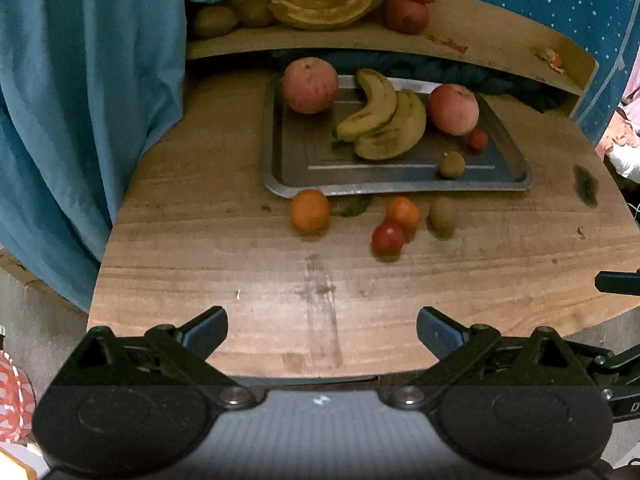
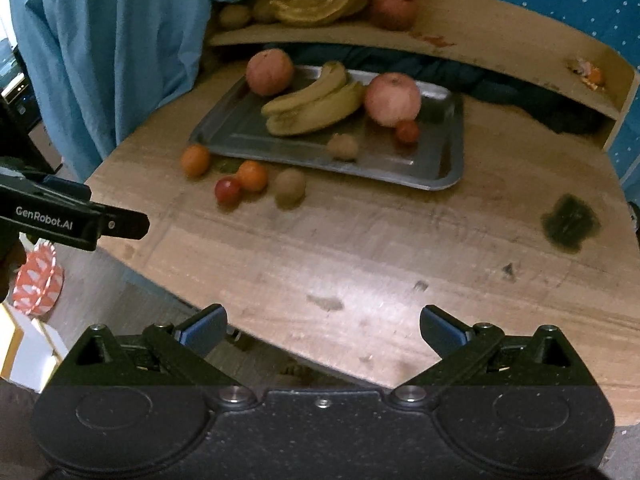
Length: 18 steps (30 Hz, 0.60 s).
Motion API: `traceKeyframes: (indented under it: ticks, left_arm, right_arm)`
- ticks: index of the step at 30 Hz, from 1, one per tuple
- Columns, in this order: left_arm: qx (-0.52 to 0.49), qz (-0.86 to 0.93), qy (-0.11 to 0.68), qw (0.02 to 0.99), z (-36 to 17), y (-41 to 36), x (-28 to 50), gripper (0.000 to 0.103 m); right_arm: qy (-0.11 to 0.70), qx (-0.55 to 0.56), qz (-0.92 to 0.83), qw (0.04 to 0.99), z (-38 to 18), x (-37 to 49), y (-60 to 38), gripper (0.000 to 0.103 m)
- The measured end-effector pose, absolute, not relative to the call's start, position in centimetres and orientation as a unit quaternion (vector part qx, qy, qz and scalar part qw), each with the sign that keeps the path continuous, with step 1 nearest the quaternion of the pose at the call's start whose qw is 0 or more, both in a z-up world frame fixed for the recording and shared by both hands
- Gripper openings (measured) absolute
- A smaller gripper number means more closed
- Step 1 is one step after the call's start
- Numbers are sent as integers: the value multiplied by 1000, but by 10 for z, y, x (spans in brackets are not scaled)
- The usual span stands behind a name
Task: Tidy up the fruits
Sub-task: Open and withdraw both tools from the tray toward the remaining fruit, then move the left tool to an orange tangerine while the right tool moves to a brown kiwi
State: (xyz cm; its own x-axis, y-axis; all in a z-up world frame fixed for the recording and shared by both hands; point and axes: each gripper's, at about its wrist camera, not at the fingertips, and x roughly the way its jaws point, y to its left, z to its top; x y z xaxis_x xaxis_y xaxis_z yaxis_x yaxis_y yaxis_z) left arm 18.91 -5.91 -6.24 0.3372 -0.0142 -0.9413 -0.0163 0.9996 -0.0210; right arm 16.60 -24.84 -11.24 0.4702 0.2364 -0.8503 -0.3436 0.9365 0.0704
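A grey metal tray (image 1: 296, 176) (image 2: 448, 168) on the wooden table holds two apples (image 1: 309, 85) (image 2: 393, 98), two bananas (image 1: 384, 122) (image 2: 316, 106), a small tomato (image 1: 478, 139) (image 2: 407, 131) and a kiwi (image 1: 452, 165) (image 2: 342, 146). In front of the tray lie two oranges (image 1: 309, 211) (image 2: 252, 176), a red tomato (image 1: 387, 240) (image 2: 228, 190) and another kiwi (image 1: 442, 216) (image 2: 290, 189). My left gripper (image 1: 322, 330) hovers open over the table's near edge, empty. My right gripper (image 2: 323, 330) is open too, empty, well short of the fruit.
A wooden shelf (image 1: 480, 36) (image 2: 500, 32) behind the tray carries more bananas, apples and kiwis. Blue cloth (image 1: 92, 120) (image 2: 112, 52) hangs at the left. A dark stain (image 2: 570, 222) marks the table's right side. The left gripper's body (image 2: 72, 220) shows at the left edge.
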Motion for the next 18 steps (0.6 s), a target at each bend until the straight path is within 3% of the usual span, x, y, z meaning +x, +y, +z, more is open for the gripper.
traceKeyframes:
  ticks: [18]
  left_arm:
    - [-20,19,587,809,-66,-38,199,103]
  right_arm:
    - [481,-66,185,854,-110,186,-227,102]
